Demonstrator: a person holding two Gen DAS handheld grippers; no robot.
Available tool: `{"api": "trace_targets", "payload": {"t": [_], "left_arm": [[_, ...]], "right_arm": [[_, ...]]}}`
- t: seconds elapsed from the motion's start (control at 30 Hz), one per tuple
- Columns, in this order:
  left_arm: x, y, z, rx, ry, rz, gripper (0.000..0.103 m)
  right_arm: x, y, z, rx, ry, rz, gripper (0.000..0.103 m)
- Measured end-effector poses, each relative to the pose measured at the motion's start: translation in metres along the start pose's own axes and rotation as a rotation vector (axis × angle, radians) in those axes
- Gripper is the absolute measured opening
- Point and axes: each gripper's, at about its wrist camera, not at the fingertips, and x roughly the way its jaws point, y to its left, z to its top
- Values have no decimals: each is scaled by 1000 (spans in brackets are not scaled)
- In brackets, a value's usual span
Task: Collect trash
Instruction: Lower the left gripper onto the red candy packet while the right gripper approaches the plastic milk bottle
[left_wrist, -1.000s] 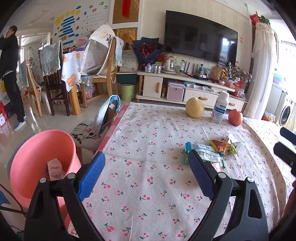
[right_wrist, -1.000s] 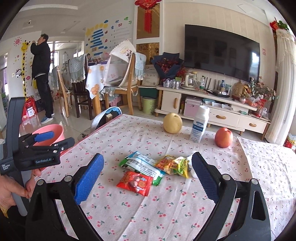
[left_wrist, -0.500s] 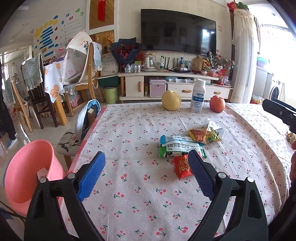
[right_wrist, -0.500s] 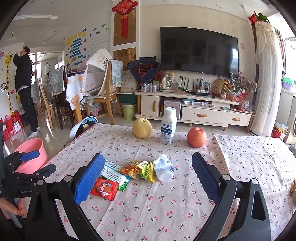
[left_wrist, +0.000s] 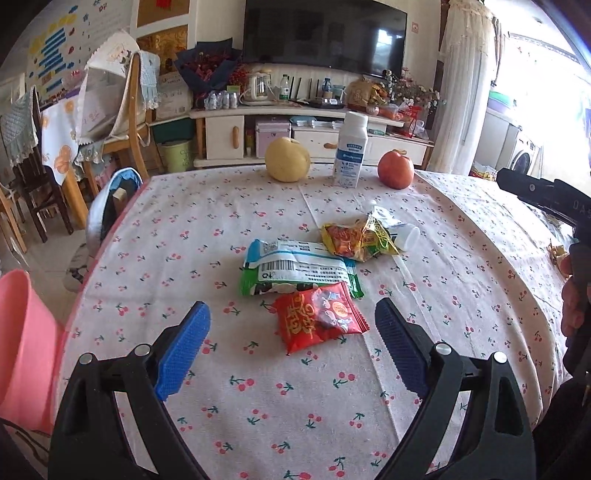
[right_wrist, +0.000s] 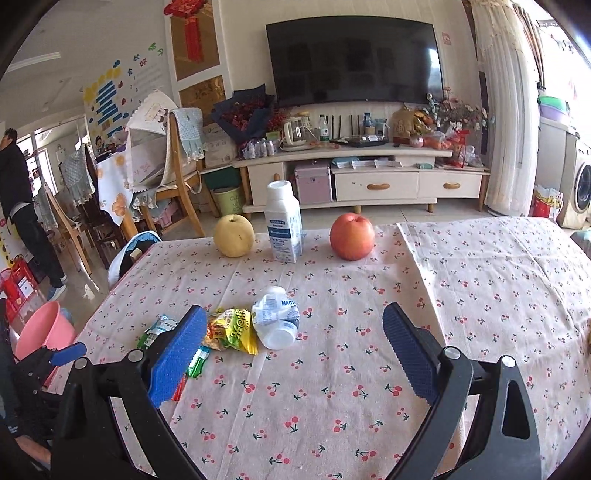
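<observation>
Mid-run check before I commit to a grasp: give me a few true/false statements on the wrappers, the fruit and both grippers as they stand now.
1. The left gripper is open and empty. True.
2. The red snack packet lies nearest the left gripper, on the cherry-print tablecloth. True.
3. The crushed white plastic bottle stands upright. False: it lies on its side beside the yellow-green snack wrapper.
4. The upright white milk carton stands between the yellow pear and the red apple. True.
5. The right gripper is shut on a wrapper. False: it is open, holding nothing.
6. The pink plastic bin sits on the table. False: it is off the table's left edge.
</observation>
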Motion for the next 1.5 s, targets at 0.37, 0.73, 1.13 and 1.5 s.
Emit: {"api": "trace_targets", "payload": {"t": [0.37, 0.73, 1.13, 1.5], "left_arm": [[53, -25, -5, -13, 150, -29, 91], [68, -23, -3, -52, 190, -2, 71], [69, -26, -4, -49, 166, -29, 63], [65, -23, -5, -58, 144, -53, 50]], "right_arm": [[56, -6, 3, -35, 109, 26, 95], [126, 0, -1, -31, 209, 101, 95], [172, 9, -8, -75, 277, 142, 95], [168, 13, -10, -76, 300, 183, 61]]}}
